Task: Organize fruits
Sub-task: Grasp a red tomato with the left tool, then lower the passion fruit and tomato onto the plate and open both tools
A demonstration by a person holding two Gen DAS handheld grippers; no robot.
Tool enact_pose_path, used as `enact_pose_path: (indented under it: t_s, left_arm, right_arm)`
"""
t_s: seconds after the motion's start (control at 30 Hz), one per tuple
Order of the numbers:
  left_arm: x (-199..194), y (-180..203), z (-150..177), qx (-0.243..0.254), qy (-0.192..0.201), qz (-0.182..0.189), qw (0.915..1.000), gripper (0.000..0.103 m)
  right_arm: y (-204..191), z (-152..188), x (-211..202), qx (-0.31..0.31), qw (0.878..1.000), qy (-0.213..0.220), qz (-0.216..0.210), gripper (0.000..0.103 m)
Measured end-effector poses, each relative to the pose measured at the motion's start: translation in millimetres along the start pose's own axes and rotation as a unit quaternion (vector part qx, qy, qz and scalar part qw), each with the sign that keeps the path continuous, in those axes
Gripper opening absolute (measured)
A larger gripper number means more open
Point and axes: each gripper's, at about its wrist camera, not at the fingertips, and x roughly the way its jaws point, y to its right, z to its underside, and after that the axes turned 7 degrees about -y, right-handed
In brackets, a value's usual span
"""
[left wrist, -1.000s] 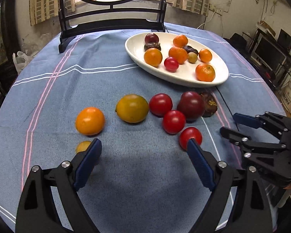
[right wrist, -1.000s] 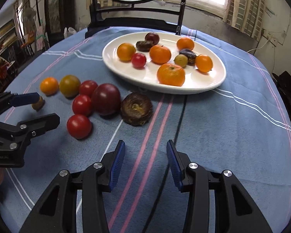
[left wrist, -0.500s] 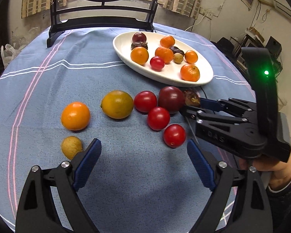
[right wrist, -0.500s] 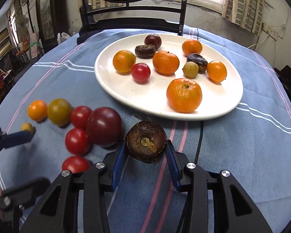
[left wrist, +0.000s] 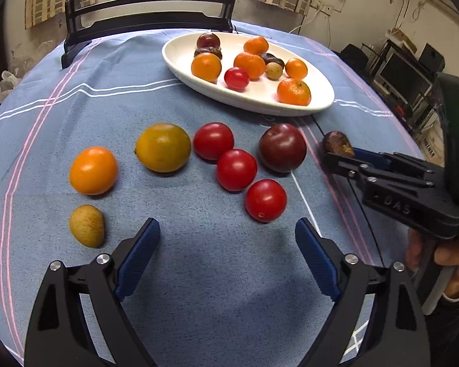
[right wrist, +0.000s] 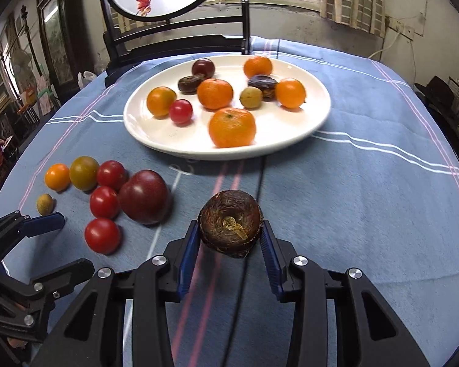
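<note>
Nine fruits are already lying on the white plate (right wrist: 303, 122); eight are still waiting on the table (right wrist: 367, 202) in front of the plate. The right claw (right wrist: 228, 238) is gripping a dark brown wrinkled fruit (right wrist: 231, 223) between its pads, short of the plate. The left claw (left wrist: 226, 244) is hanging wide open and empty, nearest a red tomato (left wrist: 265, 200).

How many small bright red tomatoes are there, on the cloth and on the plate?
4. Three lie clustered on the cloth: one, one and one, beside the dark plum. The fourth lies on the plate. None seems hidden.
</note>
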Motion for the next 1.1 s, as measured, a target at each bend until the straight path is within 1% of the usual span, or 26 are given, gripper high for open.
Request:
enact_pose_path:
  t_s: [0.03,0.13,0.2,0.23,0.27,0.33,0.4,0.47,0.5,0.53,0.57,0.67,0.73,0.93,1.0,1.1]
  left_arm:
    - [1.3,4.1,-0.2,0.005,-0.001,-0.008,1.0000,0.088]
    - [4.4,12.4,-2.2,0.010,-0.009,-0.016,0.9998,0.088]
    - [7.3,18.4,-4.6,0.016,-0.011,-0.028,0.9994,0.083]
    - [9.7,22.4,-6.0,0.022,-0.013,-0.039,0.9989,0.076]
    - [12.0,26.4,-7.3,0.027,-0.014,-0.050,0.9983,0.073]
    - [16.3,34.2,-11.1,0.036,-0.015,-0.065,0.9971,0.073]
    - [19.2,40.0,-16.1,0.040,-0.017,-0.070,0.9966,0.066]
    - [20.3,45.7,-20.9,0.043,-0.020,-0.070,0.9965,0.048]
    - [20.3,48.4,-22.7,0.044,-0.023,-0.069,0.9964,0.042]
    - [20.1,50.7,-24.1,0.044,-0.026,-0.069,0.9963,0.032]
    - [19.7,52.3,-24.8,0.044,-0.028,-0.070,0.9962,0.029]
    - [16.5,53.4,-23.2,0.041,-0.036,-0.060,0.9967,0.029]
    - [9.9,54.7,-21.0,0.045,-0.030,-0.062,0.9966,0.029]
    - [-25.1,54.7,-23.2,0.052,0.013,-0.058,0.9969,0.029]
    - [-35.5,53.8,-28.4,0.052,0.029,-0.056,0.9966,0.029]
    - [-46.6,52.3,-44.3,0.057,0.045,-0.049,0.9962,0.029]
  right_arm:
    - [4.1,1.6,-1.1,0.003,1.000,0.001,-0.001,0.041]
    - [15.2,4.0,-4.0,0.019,1.000,0.005,-0.007,0.041]
    - [24.2,5.8,-5.1,0.037,0.999,0.005,-0.021,0.041]
    - [28.6,6.5,-5.2,0.045,0.999,0.004,-0.029,0.041]
    - [31.5,7.0,-5.2,0.049,0.998,0.003,-0.034,0.041]
    - [35.6,7.2,-6.8,0.054,0.998,0.004,-0.038,0.041]
    - [37.1,6.9,-9.0,0.056,0.998,0.008,-0.037,0.041]
    - [37.8,6.7,-10.6,0.058,0.998,0.011,-0.037,0.041]
    - [37.1,6.6,-11.1,0.058,0.998,0.011,-0.038,0.041]
    - [36.3,6.7,-11.6,0.056,0.998,0.011,-0.039,0.041]
    - [35.2,6.6,-12.5,0.054,0.998,0.013,-0.038,0.041]
    - [32.3,6.9,-17.8,0.048,0.998,0.022,-0.037,0.041]
    - [31.0,7.2,-21.4,0.047,0.998,0.028,-0.039,0.041]
    - [33.0,6.1,-26.6,0.053,0.997,0.047,-0.035,0.041]
    - [32.5,5.0,-31.3,0.051,0.996,0.058,-0.036,0.041]
    - [32.0,0.8,-41.9,0.050,0.995,0.075,-0.052,0.041]
